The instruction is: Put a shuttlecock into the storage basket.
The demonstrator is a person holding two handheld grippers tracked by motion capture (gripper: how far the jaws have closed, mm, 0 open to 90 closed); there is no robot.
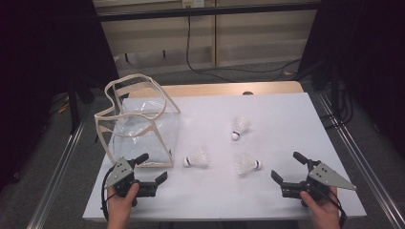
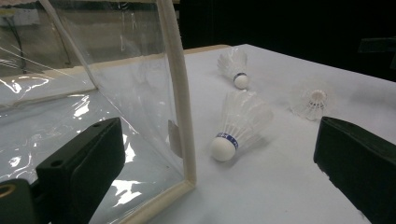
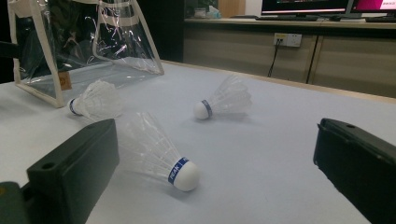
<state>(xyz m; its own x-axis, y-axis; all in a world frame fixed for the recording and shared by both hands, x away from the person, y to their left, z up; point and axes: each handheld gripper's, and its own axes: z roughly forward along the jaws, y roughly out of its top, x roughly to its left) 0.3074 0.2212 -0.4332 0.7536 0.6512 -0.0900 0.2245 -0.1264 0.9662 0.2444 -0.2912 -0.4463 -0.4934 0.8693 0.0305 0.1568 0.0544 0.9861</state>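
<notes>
A white worktop point(image 1: 286, 119) carries a clear plastic bag point(image 1: 138, 126) with cream trim, standing at its left side. The left claw point(image 1: 152, 168) and right claw point(image 1: 286, 167) rest near the front edge, both spread wide and empty. Three white shuttlecocks lie between them: one beside the bag point(image 1: 197, 158), one centre-right point(image 1: 247, 164), one farther back point(image 1: 240, 127).

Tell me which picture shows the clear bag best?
The high view: the whole clear bag stands open at the table's left. The left gripper view has just a close corner of it; the right gripper view catches its lower part farther off.
</notes>
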